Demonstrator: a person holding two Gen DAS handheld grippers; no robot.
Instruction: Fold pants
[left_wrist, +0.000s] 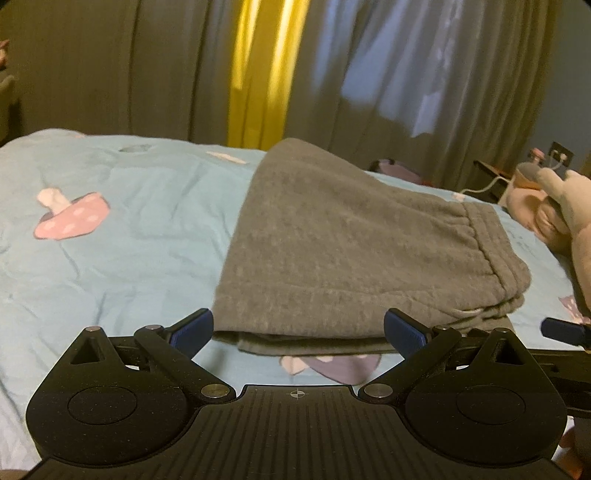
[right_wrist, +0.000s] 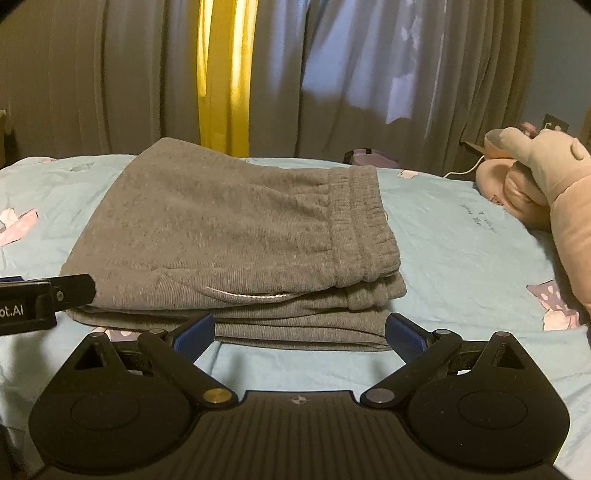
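Across the frame's middle on the blue mushroom-print bedsheet (right_wrist: 461, 236) lie the grey sweatpants (right_wrist: 236, 236), folded into a stack, elastic waistband right; both left gripper (left_wrist: 298, 332) and right gripper (right_wrist: 300, 334) spread wide, gripping nothing, just short of the near edge. Risk: a nudge could slide the layers apart. Only the right view shows the white drawstring (right_wrist: 251, 295); the plush toy (right_wrist: 546, 177) sits right.

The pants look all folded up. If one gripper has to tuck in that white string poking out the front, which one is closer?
Probably the right gripper. It is open, and the string hangs just ahead of it on the pants. The left gripper is open too, but from there the string barely shows, far right.
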